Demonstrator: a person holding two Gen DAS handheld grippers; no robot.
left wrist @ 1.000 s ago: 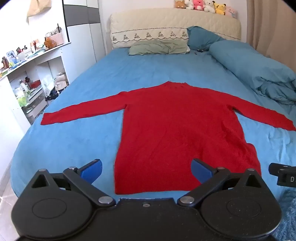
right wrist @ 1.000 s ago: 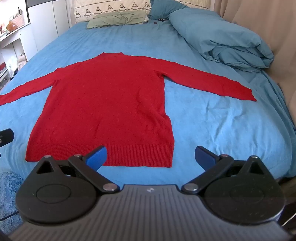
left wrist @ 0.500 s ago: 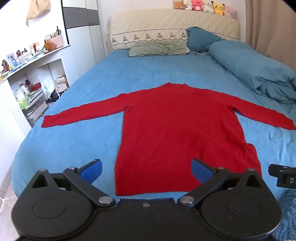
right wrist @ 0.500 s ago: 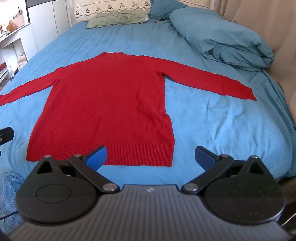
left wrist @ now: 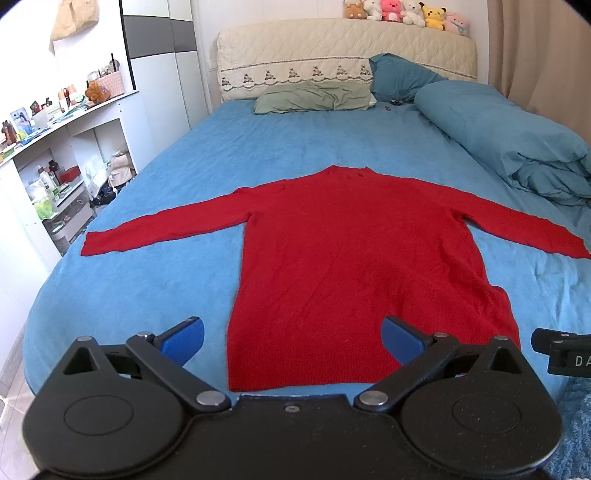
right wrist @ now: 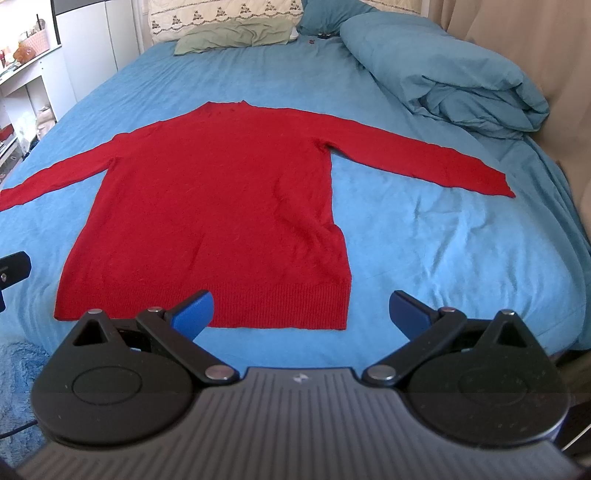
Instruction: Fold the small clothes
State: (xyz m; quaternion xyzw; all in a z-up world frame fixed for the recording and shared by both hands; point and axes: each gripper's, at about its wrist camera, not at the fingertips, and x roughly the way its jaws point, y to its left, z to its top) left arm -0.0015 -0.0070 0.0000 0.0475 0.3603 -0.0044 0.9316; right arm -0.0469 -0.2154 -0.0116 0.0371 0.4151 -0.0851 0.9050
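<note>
I hold my left gripper (left wrist: 291, 341) just short of the foot of the bed, its blue fingers (left wrist: 183, 339) spread wide with nothing between them, the sweater's hem at 12 o'clock just beyond the tips. My right gripper (right wrist: 301, 314) hangs beside it, likewise spread wide and empty, its left finger over the ribbed hem (right wrist: 280, 306) and its right finger over bare sheet.

The red sweater (left wrist: 354, 266) lies flat on the blue bedsheet (left wrist: 122, 291), hem nearest me, collar pointing away to 12 o'clock. One sleeve (left wrist: 166, 230) stretches out toward 10 o'clock, the other sleeve (right wrist: 424, 162) toward 2 o'clock.

Farther off, a bundled blue duvet (right wrist: 450, 70) sits at 1 o'clock, a green pillow (left wrist: 314, 98) at 12 against the cream headboard (left wrist: 343, 48), where a row of plush toys (left wrist: 404, 13) perches on top. White shelves (left wrist: 55, 147) crowded with small items stand at 9 to 10 o'clock.
</note>
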